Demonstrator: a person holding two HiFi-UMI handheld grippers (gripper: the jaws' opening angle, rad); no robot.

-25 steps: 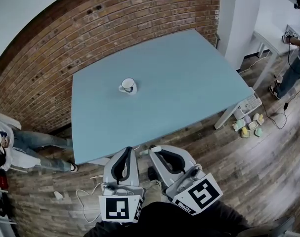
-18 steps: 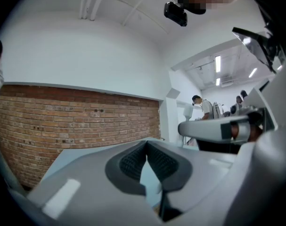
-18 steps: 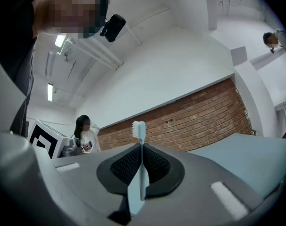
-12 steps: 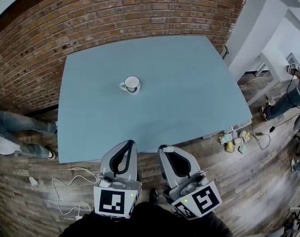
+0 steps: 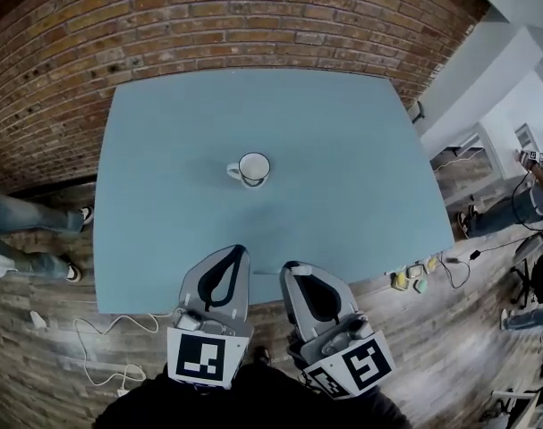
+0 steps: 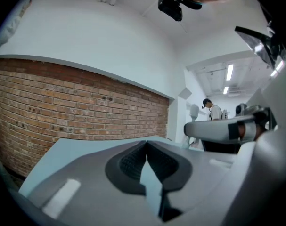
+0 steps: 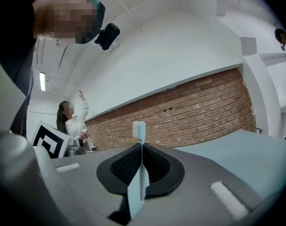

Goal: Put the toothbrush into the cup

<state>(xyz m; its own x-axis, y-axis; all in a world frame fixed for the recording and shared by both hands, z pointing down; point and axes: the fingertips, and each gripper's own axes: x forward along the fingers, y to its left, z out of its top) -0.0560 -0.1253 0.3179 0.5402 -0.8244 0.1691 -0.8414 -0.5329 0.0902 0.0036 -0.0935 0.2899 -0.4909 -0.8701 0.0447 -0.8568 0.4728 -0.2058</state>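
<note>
1. Carrying the toothbrush (image 7: 139, 173) to the mug (image 5: 252, 169) is the step in hand, judged from the layout. The brush is gripped and the mug holds nothing that can be seen.
2. Right tool (image 7: 141, 147): clenched on the toothbrush. The handle sits between the ribbed black pads, and the bristle head shows just past the jaw tips.
3. Left tool (image 6: 146, 147): clenched at the tips with nothing held. Only the desk (image 5: 352, 150) shows through the gap behind them.
4. Position: both tools hang side by side over the near edge of the desk. The mug stands alone near the middle of the desk, well apart from them, with its handle toward the left edge.
5. Next move, as a judgement:
   - Bring the right tool over the mug mouth.
   - Tip the brush so one end points down into the opening.
   - Let go only once that end is below the rim.
   - The opening is narrow against the length of the brush, so alignment counts more than speed.
6. Materials and shapes:
   - Toothbrush: slim, flat, pale plastic handle with a short block of white bristles.
   - Mug: white and round with a dark rim line and a loop handle. It looks hard and glossy and is likely to slide if knocked.
   - Desk: a smooth, matt, pale blue top.
   - Tool bodies: grey moulded shells.
</note>
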